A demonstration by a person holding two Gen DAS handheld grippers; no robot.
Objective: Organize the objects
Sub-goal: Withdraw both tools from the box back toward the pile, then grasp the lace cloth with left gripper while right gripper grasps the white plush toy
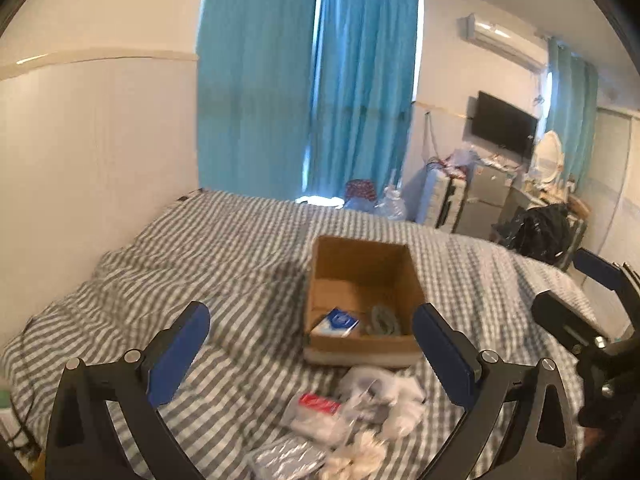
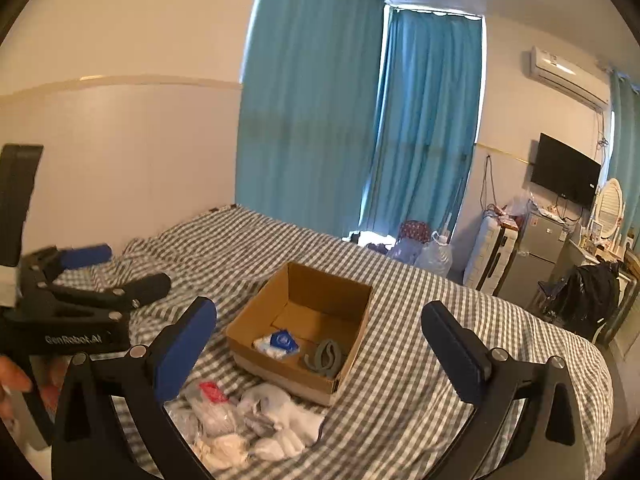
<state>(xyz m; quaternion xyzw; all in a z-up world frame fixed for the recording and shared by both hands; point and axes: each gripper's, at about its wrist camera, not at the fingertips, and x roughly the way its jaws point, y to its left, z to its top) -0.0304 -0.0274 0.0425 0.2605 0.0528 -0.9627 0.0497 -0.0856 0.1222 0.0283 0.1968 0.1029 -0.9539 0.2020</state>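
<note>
Packets (image 2: 240, 420) lay heaped on the bed (image 2: 420, 320) just in front of the box (image 2: 298, 320), below and between both released, empty hand-held grippers: left (image 1: 310, 356) and right (image 2: 320, 352). Neither was plainly nearer; the heap's long axis could not be told.

The silvery packet (image 1: 286, 460) is cut off by the lower edge. The white bundles (image 2: 256, 428) are blurred beyond telling. The box's near inside wall (image 1: 360, 346) is hidden.
</note>
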